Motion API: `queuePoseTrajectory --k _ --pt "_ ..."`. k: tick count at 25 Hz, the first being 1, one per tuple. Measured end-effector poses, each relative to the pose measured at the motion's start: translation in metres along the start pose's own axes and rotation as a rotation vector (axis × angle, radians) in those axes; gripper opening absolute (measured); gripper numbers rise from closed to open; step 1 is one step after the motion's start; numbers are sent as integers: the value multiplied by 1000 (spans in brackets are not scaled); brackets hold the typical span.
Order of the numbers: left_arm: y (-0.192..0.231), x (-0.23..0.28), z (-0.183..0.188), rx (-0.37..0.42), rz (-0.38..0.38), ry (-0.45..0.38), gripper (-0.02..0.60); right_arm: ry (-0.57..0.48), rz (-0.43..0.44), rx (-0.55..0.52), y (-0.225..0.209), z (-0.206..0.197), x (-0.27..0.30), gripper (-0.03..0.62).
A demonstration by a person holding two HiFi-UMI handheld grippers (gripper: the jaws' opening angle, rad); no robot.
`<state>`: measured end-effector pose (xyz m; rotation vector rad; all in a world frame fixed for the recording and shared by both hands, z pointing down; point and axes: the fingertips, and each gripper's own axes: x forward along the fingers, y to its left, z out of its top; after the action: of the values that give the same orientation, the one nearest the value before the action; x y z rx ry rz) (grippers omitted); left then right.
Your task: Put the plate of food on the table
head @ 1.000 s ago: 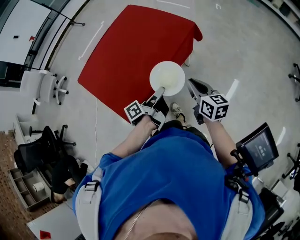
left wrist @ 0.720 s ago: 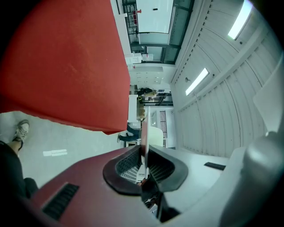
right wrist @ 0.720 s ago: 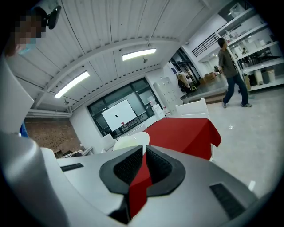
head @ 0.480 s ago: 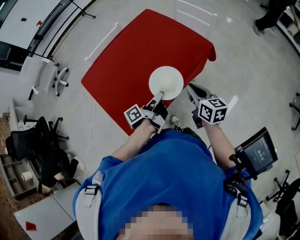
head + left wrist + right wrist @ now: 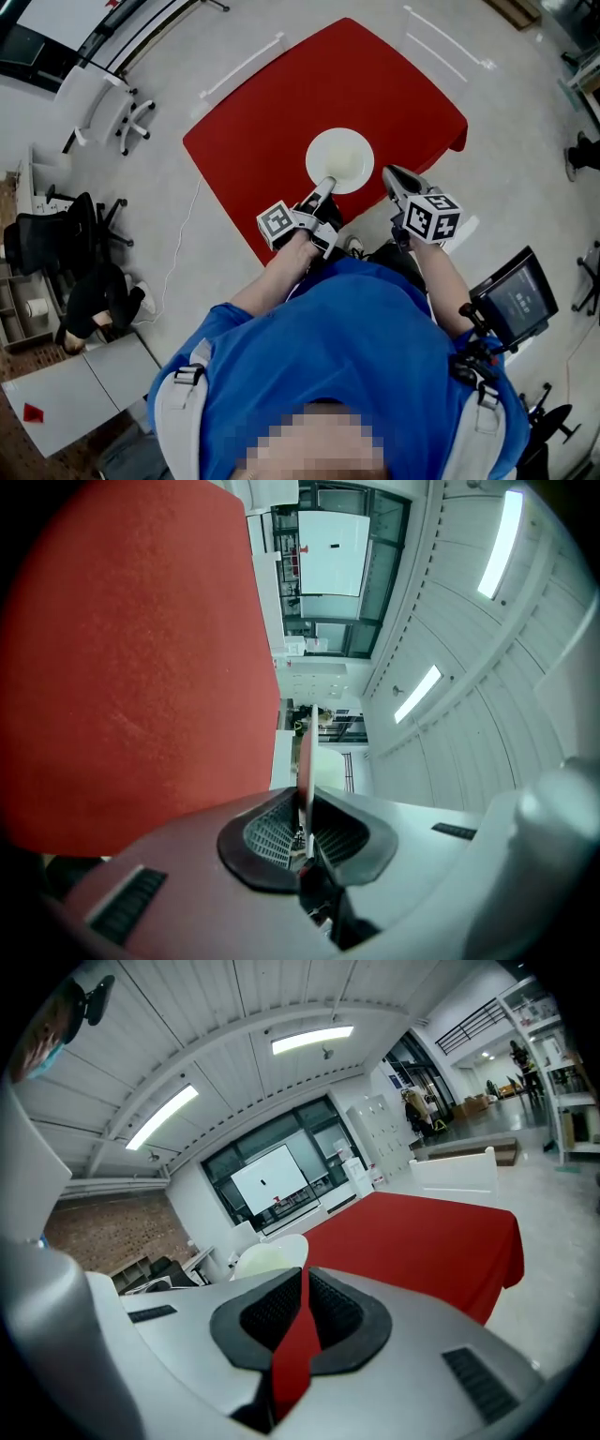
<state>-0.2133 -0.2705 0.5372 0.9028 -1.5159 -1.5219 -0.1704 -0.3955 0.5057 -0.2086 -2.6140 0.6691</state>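
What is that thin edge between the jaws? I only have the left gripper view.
Observer: A round white plate. In the head view the left gripper clamps its near rim.
Operator: Is it over the table?
Observer: Yes, it shows over the red table, near the edge closest to the person.
Operator: And the other gripper?
Observer: The right gripper is beside the plate, not gripping it, with its jaws together on nothing.
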Motion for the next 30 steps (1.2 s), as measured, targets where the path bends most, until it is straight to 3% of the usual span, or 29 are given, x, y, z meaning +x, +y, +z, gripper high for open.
queuePoseTrajectory --k 5,9,11,16,30 --pt "-13 -19 8 2 -1 -60 26 16 55 -17 24 10 12 3" --pt "1 41 85 -2 30 -149 26 78 136 -25 -6 50 113 3" --pt "6 50 104 -2 41 -186 26 103 168 -32 -9 56 138 3" --pt "20 28 99 -7 92 -221 26 128 202 -45 6 44 137 3" --pt "40 9 79 -46 141 -284 26 255 231 -84 15 6 131 3"
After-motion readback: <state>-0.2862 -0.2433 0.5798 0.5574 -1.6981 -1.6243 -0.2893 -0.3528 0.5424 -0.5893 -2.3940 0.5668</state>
